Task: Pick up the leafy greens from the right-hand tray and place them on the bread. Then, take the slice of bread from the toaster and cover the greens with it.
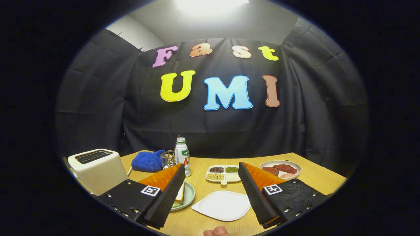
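Wooden table [315,173]; bread [180,193] behind open tool's [211,177] left finger.

bread [180,193] on green plate [188,196], toaster [97,169] beside

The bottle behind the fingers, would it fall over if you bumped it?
Probably yes. The bottle is tall and narrow and stands upright, so a sideways bump would likely tip it, and then it might roll. The open gripper isn't touching it.
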A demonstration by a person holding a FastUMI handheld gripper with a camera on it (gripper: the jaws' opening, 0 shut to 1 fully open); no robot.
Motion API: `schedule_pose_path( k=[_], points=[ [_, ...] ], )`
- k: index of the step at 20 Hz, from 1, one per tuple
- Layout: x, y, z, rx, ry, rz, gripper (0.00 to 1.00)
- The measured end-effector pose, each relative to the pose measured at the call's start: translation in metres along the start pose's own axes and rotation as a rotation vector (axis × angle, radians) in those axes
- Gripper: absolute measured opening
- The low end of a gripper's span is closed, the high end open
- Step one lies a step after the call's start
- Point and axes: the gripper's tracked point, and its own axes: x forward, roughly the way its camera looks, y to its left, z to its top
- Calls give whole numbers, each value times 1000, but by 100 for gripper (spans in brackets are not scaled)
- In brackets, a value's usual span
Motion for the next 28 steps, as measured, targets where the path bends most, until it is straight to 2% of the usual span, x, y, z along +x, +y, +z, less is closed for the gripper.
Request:
schedule_pose_path(
  k=[6, 10, 14, 16, 20, 24, 28],
  points=[
    [-3, -46, -12, -58, 18, -28, 99],
    [-5, -73, -17, -77, 19, -5, 99],
    [-6, -108, -34, -126, 64, 59, 99],
    [-7, -137, -34, -132, 59, 37, 99],
    [-15, -191, -34, -60, 33, -10, 99],
    [-21, -245, -49, -28, 77, -44, 99],
    [-30, -306, -44, 2, 41, -79, 98]
  ],
)
